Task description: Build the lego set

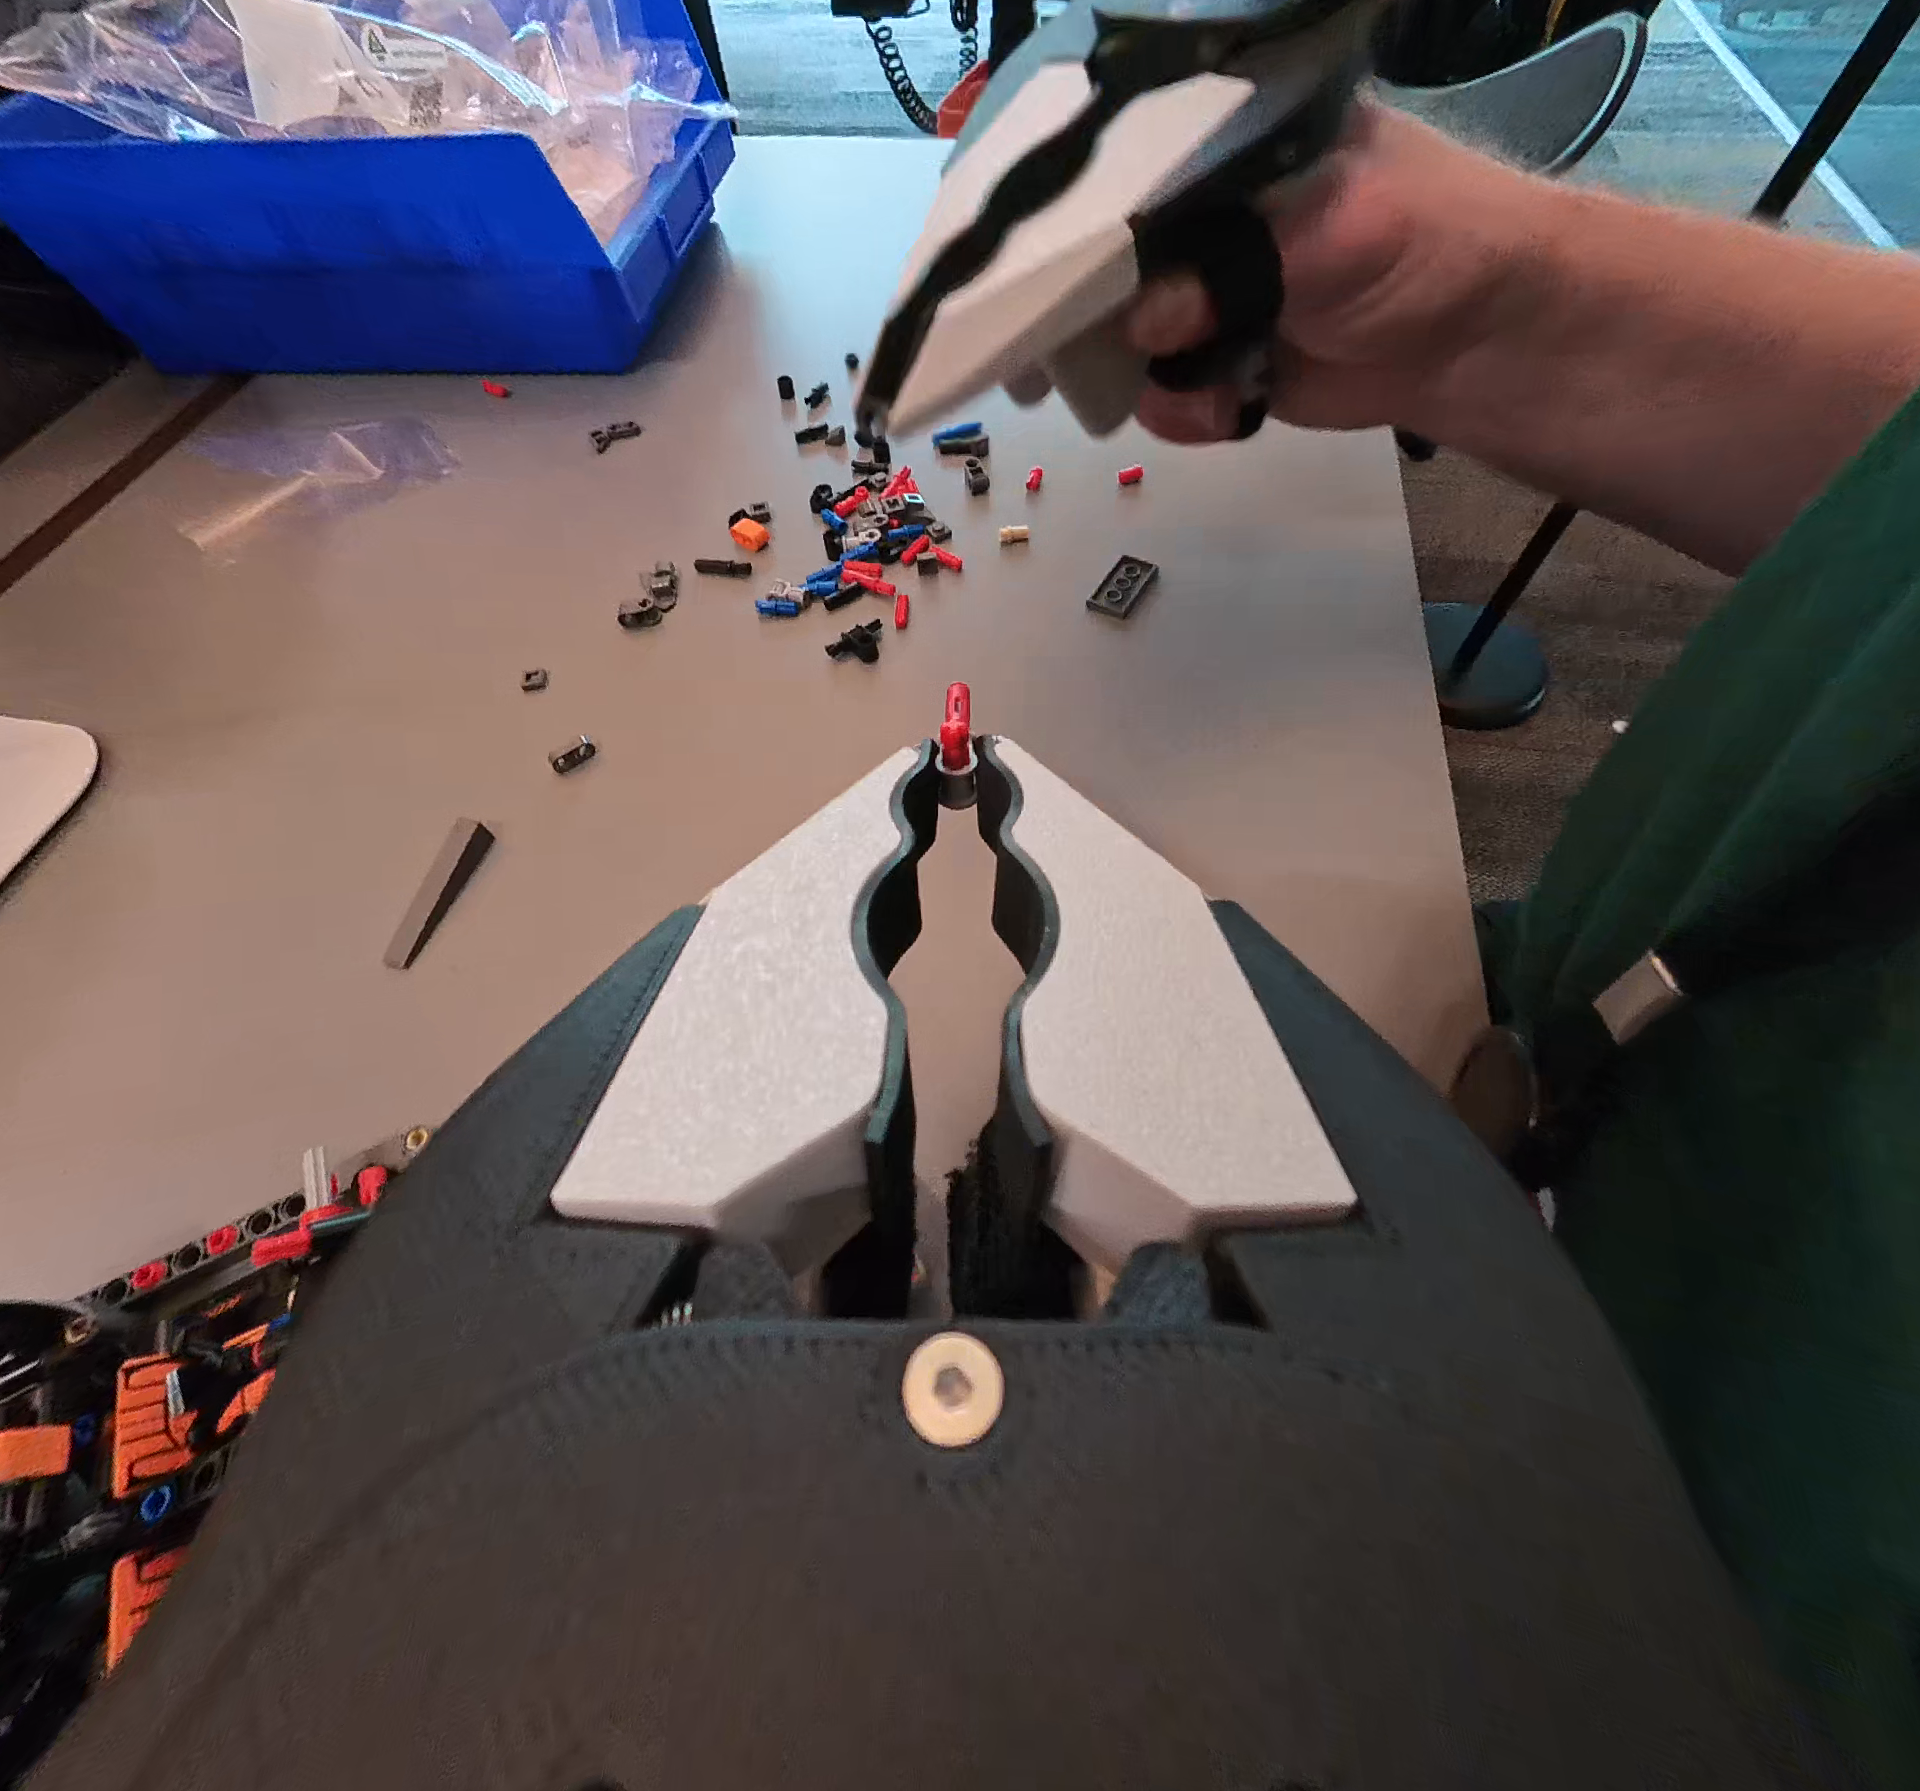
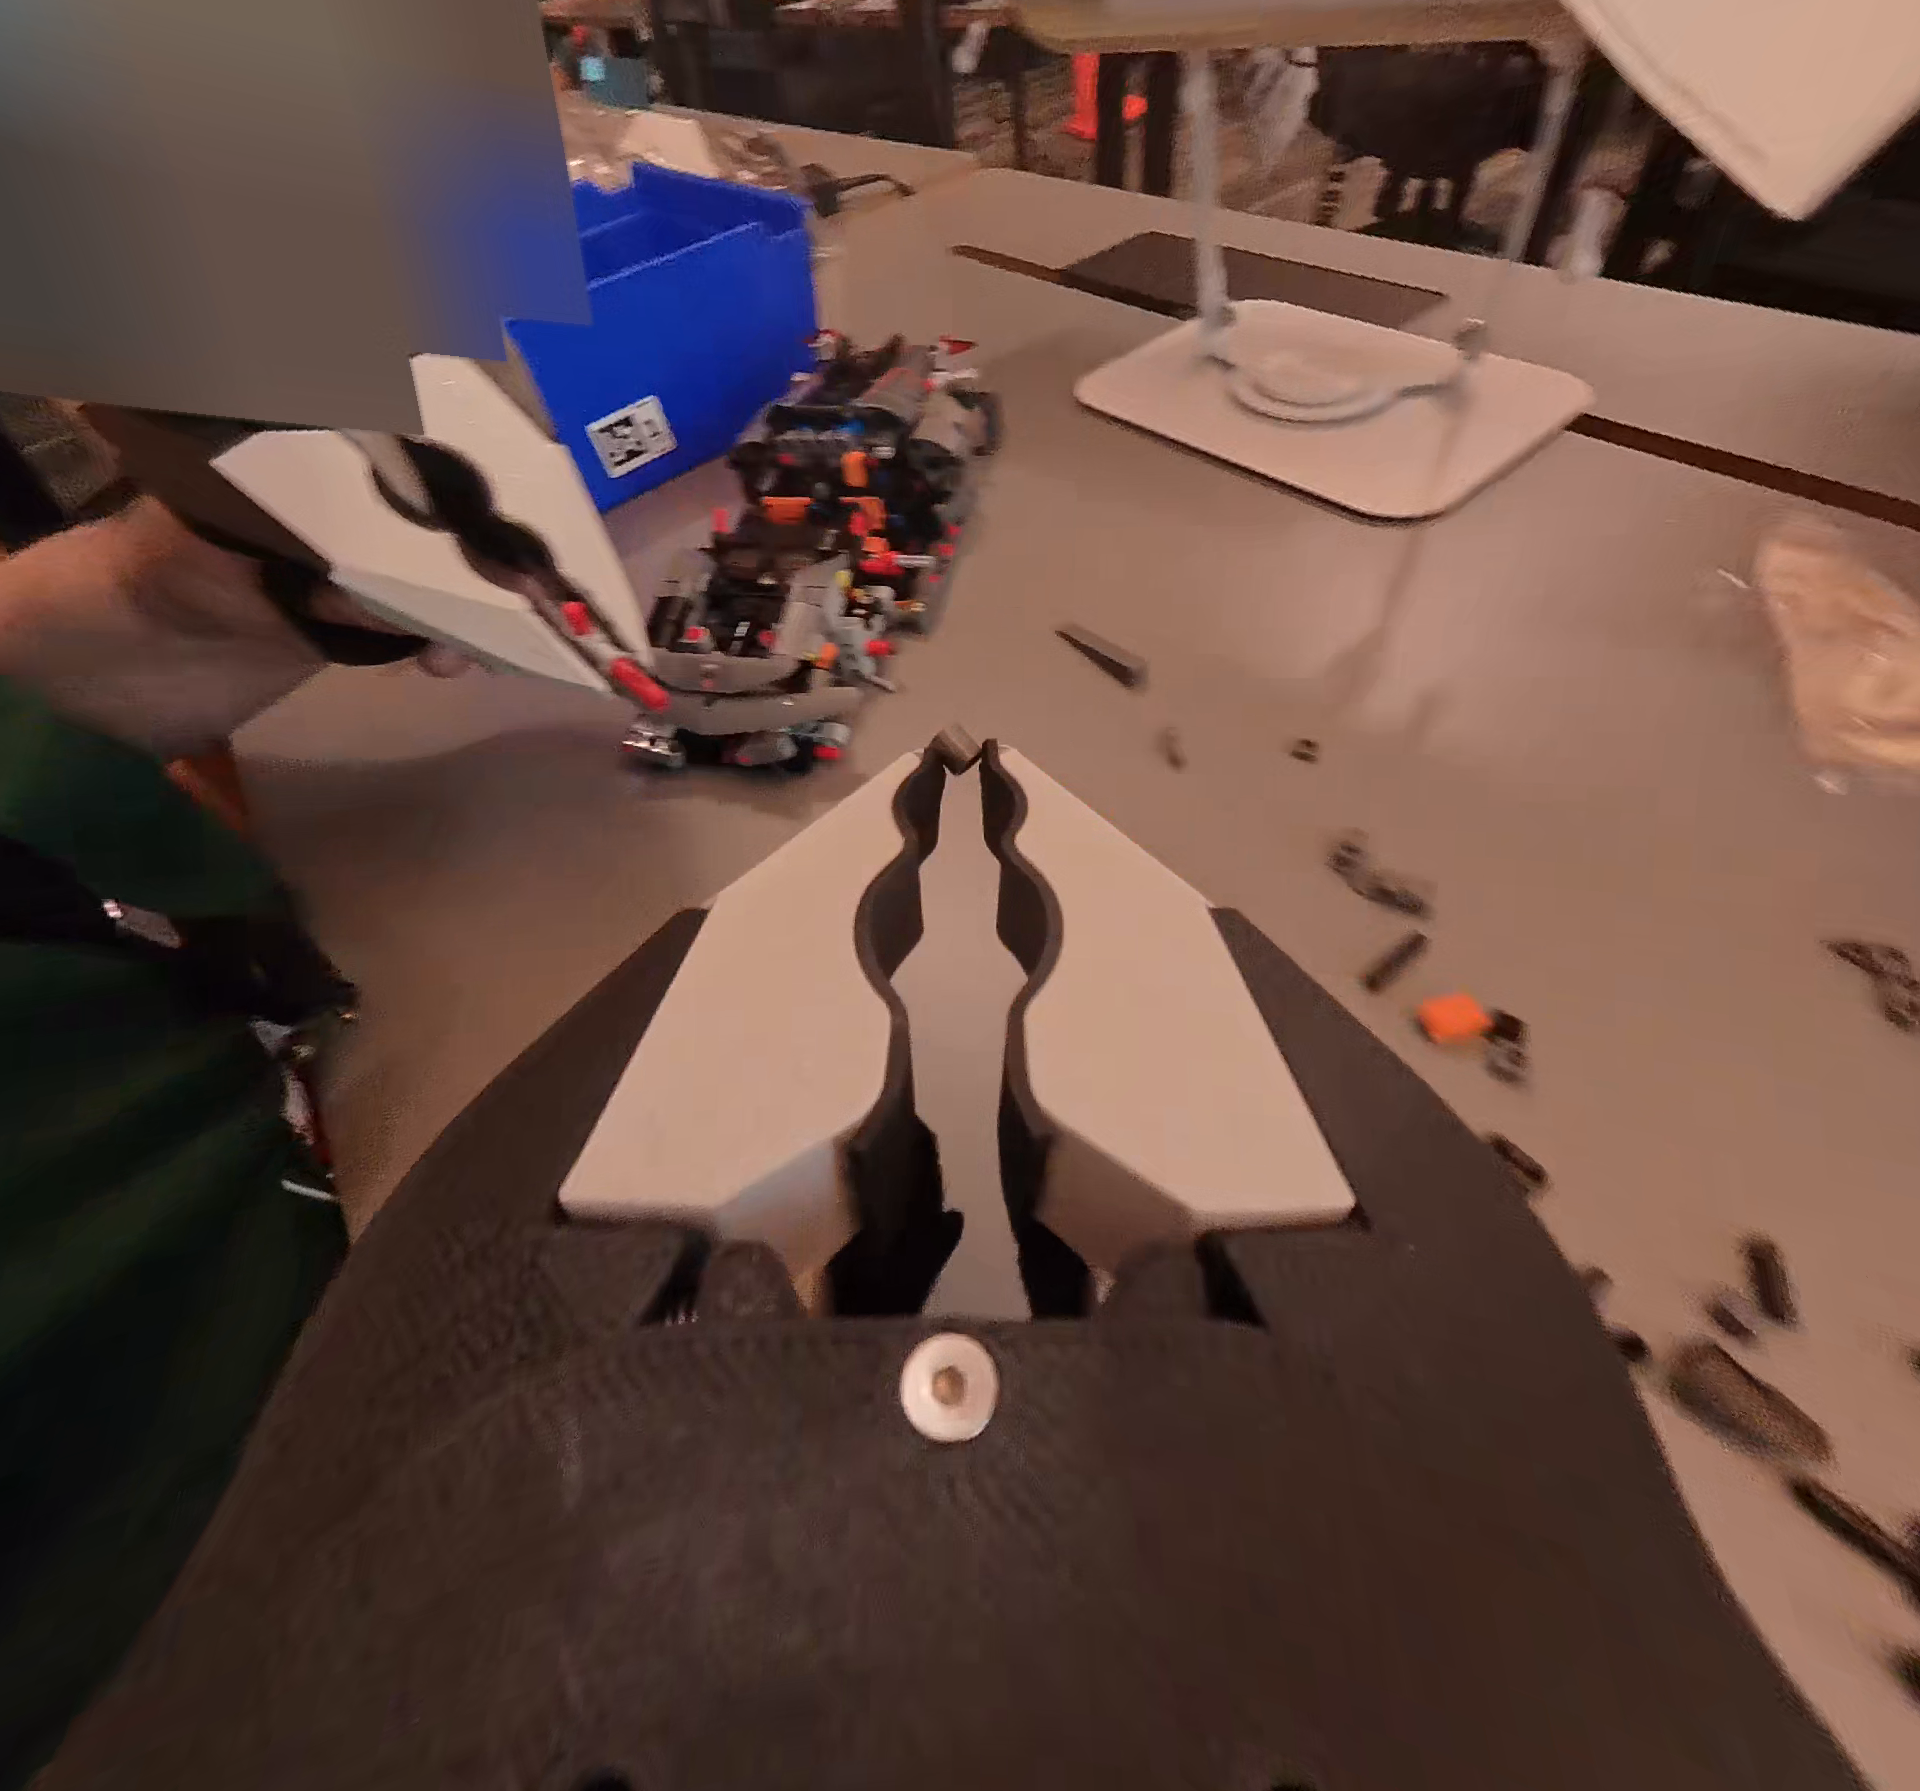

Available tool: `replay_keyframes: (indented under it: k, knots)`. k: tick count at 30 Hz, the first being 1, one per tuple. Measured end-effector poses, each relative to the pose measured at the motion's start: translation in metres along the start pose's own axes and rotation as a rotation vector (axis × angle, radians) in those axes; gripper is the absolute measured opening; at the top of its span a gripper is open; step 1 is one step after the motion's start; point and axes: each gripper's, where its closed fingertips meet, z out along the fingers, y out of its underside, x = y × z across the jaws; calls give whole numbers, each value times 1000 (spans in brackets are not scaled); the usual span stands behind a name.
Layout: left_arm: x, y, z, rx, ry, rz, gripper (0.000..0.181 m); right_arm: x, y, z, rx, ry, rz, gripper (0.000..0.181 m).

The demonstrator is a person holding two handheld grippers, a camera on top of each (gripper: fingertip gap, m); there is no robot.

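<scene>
My left gripper (image 1: 956, 773) is shut on a small red pin with a grey bush (image 1: 955, 733), held above the grey table (image 1: 312, 910). It also shows in the right wrist view (image 2: 634, 676), close to the front of the half-built black, grey and orange model (image 2: 821, 546). My right gripper (image 2: 958, 754) is shut on a small grey piece (image 2: 958, 747). In the left wrist view the right gripper (image 1: 878, 422) hangs over the pile of loose red, blue and black pieces (image 1: 873, 536). A corner of the model (image 1: 156, 1378) shows at the lower left.
A blue bin (image 1: 395, 214) with clear plastic bags stands at the back left. A long grey wedge piece (image 1: 442, 889) and a dark plate (image 1: 1122, 586) lie loose. A white stand base (image 2: 1340, 411) sits behind. A person's green sleeve (image 1: 1766, 910) is at the right table edge. My right tips are about 25 centimetres from the model (image 1: 156, 1378), my left tips only 20 centimetres.
</scene>
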Motion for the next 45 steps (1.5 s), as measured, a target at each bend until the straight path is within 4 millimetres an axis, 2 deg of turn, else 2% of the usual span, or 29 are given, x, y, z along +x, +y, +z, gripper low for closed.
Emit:
replay_keyframes:
  k: [1,5,11,27,34,45]
  knots:
    - [0,-2,1,8,-5,0,4,-13,-1,8,-6,-33,-18,6]
    - [-1,-8,0,32,-16,-5,4,-47,2,27,-31,-117,-74,6]
    - [-3,-12,-2,46,-23,-5,4,-62,4,34,-47,-158,-91,6]
    - [-3,-11,2,8,-34,25,4,-63,1,34,-17,-160,-75,6]
    - [-4,-12,3,-3,-78,38,4,-60,0,34,-44,-47,-176,5]
    - [-4,6,12,-132,-146,73,4,-57,14,37,-153,130,-317,5]
